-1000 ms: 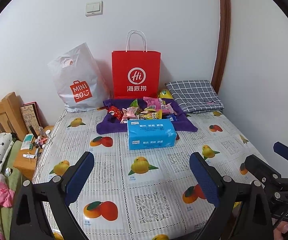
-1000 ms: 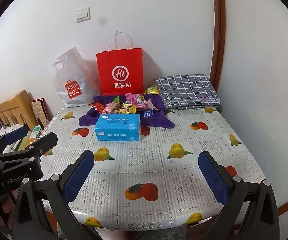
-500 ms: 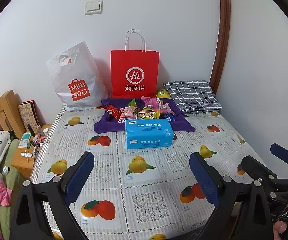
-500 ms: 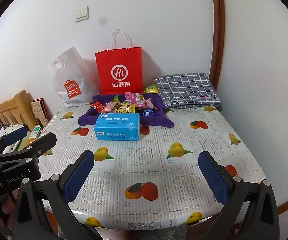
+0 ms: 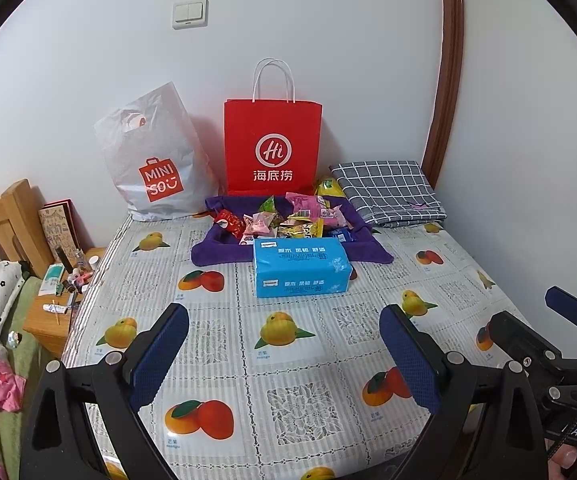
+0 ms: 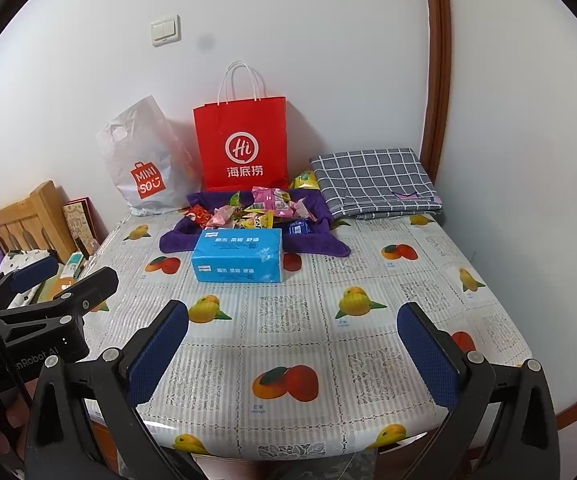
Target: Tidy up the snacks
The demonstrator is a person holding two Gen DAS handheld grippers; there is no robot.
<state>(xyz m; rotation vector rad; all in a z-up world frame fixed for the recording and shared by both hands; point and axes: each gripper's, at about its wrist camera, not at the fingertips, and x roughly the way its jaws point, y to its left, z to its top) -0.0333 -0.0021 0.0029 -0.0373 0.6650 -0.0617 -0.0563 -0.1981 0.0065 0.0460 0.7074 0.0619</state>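
Note:
A pile of wrapped snacks (image 5: 288,216) (image 6: 256,208) lies on a purple cloth (image 5: 216,250) (image 6: 176,240) at the far side of the table. A blue tissue pack (image 5: 300,266) (image 6: 238,256) sits just in front of it. My left gripper (image 5: 284,356) is open and empty above the near part of the table. My right gripper (image 6: 292,356) is open and empty near the front edge. Each gripper shows at the edge of the other's view: the right one (image 5: 536,332), the left one (image 6: 60,284).
A red paper bag (image 5: 273,146) (image 6: 242,146) and a white Miniso bag (image 5: 152,164) (image 6: 144,164) stand against the wall. A folded checked cloth (image 5: 388,192) (image 6: 376,182) lies at the back right. The fruit-print tablecloth (image 5: 224,340) covers the table. A bedside stand with clutter (image 5: 62,288) is at the left.
Both grippers have drifted slightly back and up, so the table objects sit a little lower and smaller in view. Jaws stay open.

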